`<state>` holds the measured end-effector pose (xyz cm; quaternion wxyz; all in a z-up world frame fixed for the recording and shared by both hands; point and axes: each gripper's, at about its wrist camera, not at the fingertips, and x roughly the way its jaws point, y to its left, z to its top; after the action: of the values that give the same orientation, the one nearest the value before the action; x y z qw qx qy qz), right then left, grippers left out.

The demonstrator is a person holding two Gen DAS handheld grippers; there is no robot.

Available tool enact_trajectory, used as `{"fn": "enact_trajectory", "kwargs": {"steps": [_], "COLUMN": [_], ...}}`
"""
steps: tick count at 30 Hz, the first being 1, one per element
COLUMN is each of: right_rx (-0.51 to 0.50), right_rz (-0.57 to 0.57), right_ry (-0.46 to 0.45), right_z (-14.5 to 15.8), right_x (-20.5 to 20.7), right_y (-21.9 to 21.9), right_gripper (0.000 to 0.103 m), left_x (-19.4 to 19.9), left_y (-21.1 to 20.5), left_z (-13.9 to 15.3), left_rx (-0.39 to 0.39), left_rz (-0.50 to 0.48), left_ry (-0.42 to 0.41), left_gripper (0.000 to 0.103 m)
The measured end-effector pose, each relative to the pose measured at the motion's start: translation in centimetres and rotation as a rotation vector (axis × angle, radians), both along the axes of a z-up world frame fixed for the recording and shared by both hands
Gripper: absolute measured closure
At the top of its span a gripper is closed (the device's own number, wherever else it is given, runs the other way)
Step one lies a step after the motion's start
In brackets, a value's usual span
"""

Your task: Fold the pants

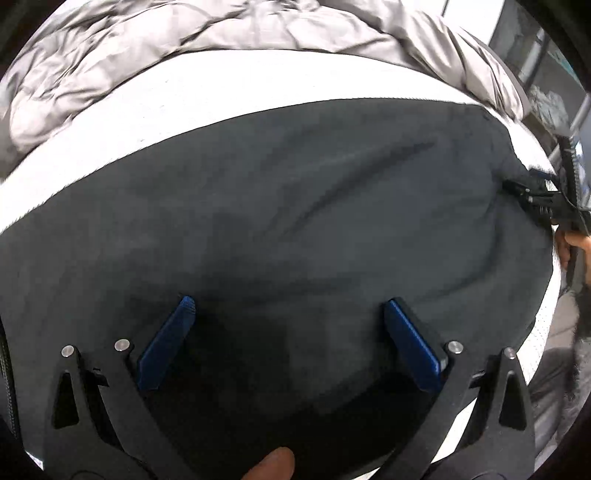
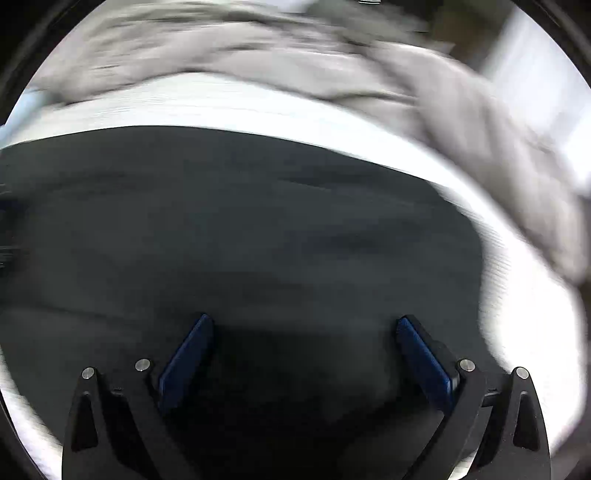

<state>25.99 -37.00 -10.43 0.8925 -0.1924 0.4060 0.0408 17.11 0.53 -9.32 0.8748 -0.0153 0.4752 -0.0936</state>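
Dark grey pants lie spread flat over a white mattress, with a few soft creases across the cloth. My left gripper hovers low over the near part of the pants, its blue pads wide apart and nothing between them. At the far right edge of the left wrist view the right gripper sits by the pants' right end, held by a hand. The right wrist view is motion-blurred: the right gripper is open above the pants, holding nothing.
A crumpled grey duvet is heaped along the far side of the mattress and runs down its right side. A window or glass frame shows at the upper right. A fingertip shows at the bottom edge.
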Motion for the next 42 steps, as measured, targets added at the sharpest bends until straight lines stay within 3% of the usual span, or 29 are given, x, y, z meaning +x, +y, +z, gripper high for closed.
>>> {"fn": "enact_trajectory", "kwargs": {"steps": [2, 4, 5, 8, 10, 13, 16, 18, 19, 22, 24, 26, 27, 29, 30, 31, 34, 36, 39, 42], "right_rx": [0.06, 0.248, 0.282, 0.148, 0.11, 0.221, 0.3, 0.282, 0.226, 0.146, 0.07, -0.037, 0.013, 0.276, 0.343, 0.334, 0.195, 0.183, 0.267, 0.293], "right_rz": [-0.165, -0.215, -0.212, -0.195, -0.2, -0.072, 0.098, 0.188, 0.214, 0.25, 0.126, -0.118, -0.224, -0.251, -0.249, -0.241, -0.242, -0.219, -0.08, 0.062], "right_ry": [0.0, 0.054, 0.056, -0.029, -0.116, -0.117, -0.002, 0.075, 0.111, 0.113, 0.052, -0.031, -0.023, 0.038, 0.045, 0.036, -0.042, -0.083, -0.064, -0.002], "right_z": [-0.4, -0.8, -0.6, 1.4, 3.4, 5.2, 4.0, 2.1, 0.6, -0.3, 0.3, 0.3, 0.1, -0.4, -0.3, 0.1, 2.9, 4.5, 5.7, 4.6], "right_x": [1.4, 1.7, 1.7, 0.6, -0.8, -1.8, 0.3, 1.5, 2.2, 3.7, 5.4, 6.5, 7.0, 7.8, 7.9, 7.4, 6.4, 4.7, 1.8, 3.1], "right_y": [-5.3, -9.0, -9.7, -7.7, -6.3, -2.7, 3.6, 7.4, 9.0, 8.2, 4.4, -1.8, -5.1, -9.0, -9.9, -10.0, -8.3, -6.9, -3.9, 1.7], "right_gripper": [0.002, 0.001, 0.001, 0.001, 0.001, 0.001, 0.001, 0.001, 0.001, 0.002, 0.002, 0.001, 0.001, 0.001, 0.001, 0.001, 0.001, 0.001, 0.001, 0.001], "left_x": [-0.3, -0.1, -0.1, -0.8, -0.7, 1.7, 4.2, 5.6, 6.3, 6.3, 5.9, 5.7, 5.7, 5.7, 5.6, 5.4, 4.9, 5.8, 8.1, 10.0], "left_y": [0.3, 0.4, 0.5, 0.1, -0.8, -2.7, -4.2, -3.8, -3.2, -0.8, 1.2, 2.6, 3.0, 3.3, 3.2, 3.1, 2.5, 1.8, 0.1, -1.6], "left_z": [-0.1, -0.2, 0.0, 1.9, 3.0, 2.9, 1.8, 0.4, -0.3, -0.8, -0.8, -1.0, -1.0, -0.7, -0.4, 0.0, 2.2, 2.9, 2.1, -0.1], "left_rx": [0.006, 0.022, 0.034, -0.002, -0.031, -0.027, -0.036, 0.01, 0.035, -0.004, -0.015, -0.027, -0.03, -0.01, 0.006, 0.011, -0.026, -0.056, -0.081, 0.017], "left_rz": [-0.003, 0.002, 0.004, -0.004, -0.014, -0.026, -0.031, -0.01, 0.008, 0.033, 0.073, 0.098, 0.104, 0.107, 0.114, 0.116, 0.112, 0.117, 0.076, 0.031], "left_ry": [-0.007, -0.015, -0.017, -0.076, -0.111, -0.098, -0.063, -0.023, 0.004, 0.016, 0.014, 0.01, 0.011, 0.017, 0.02, 0.018, -0.068, -0.111, -0.085, -0.021], "left_gripper": [0.001, 0.001, 0.001, 0.001, 0.001, 0.001, 0.001, 0.001, 0.001, 0.001, 0.001, 0.002, 0.002, 0.001, 0.001, 0.001, 0.001, 0.001, 0.001, 0.001]}}
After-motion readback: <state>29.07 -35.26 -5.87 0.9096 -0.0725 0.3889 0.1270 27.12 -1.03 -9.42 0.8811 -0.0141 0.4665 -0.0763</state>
